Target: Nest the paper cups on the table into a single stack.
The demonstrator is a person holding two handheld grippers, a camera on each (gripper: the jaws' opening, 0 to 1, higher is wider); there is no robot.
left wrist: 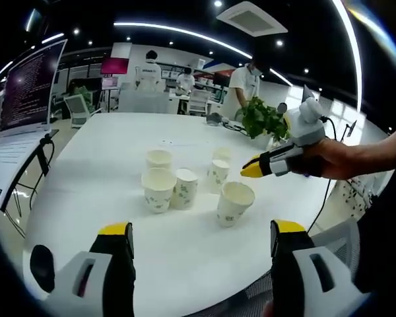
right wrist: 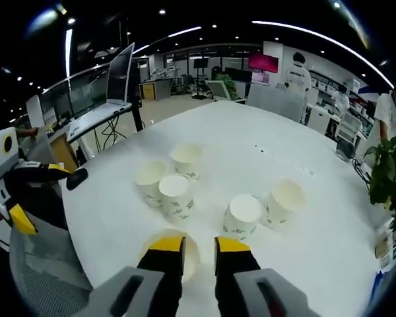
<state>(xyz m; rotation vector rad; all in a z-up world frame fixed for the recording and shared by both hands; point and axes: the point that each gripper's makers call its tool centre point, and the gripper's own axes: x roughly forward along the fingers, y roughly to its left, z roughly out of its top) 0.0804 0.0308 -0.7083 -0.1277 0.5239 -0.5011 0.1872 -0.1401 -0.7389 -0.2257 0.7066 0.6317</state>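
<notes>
Several white paper cups with green print stand loose on the white table [left wrist: 119,145]. Two of them [left wrist: 158,189] [left wrist: 184,189] touch, a third [left wrist: 159,158] stands behind, and more lie to the right [left wrist: 219,173]. My left gripper [left wrist: 202,228] hangs wide open over the near table edge, short of the cups. My right gripper [left wrist: 251,169] comes in from the right, just above the nearest cup [left wrist: 234,203]. In the right gripper view its jaws [right wrist: 199,246] stand a narrow gap apart over that cup's rim [right wrist: 190,259], not touching it. The left gripper [right wrist: 46,198] shows at the far left.
A laptop on a stand [left wrist: 30,86] is off the table's left side. A potted plant [left wrist: 264,119] and cables sit at the far right of the table. People [left wrist: 148,69] and desks fill the background. The near table edge runs just under my left jaws.
</notes>
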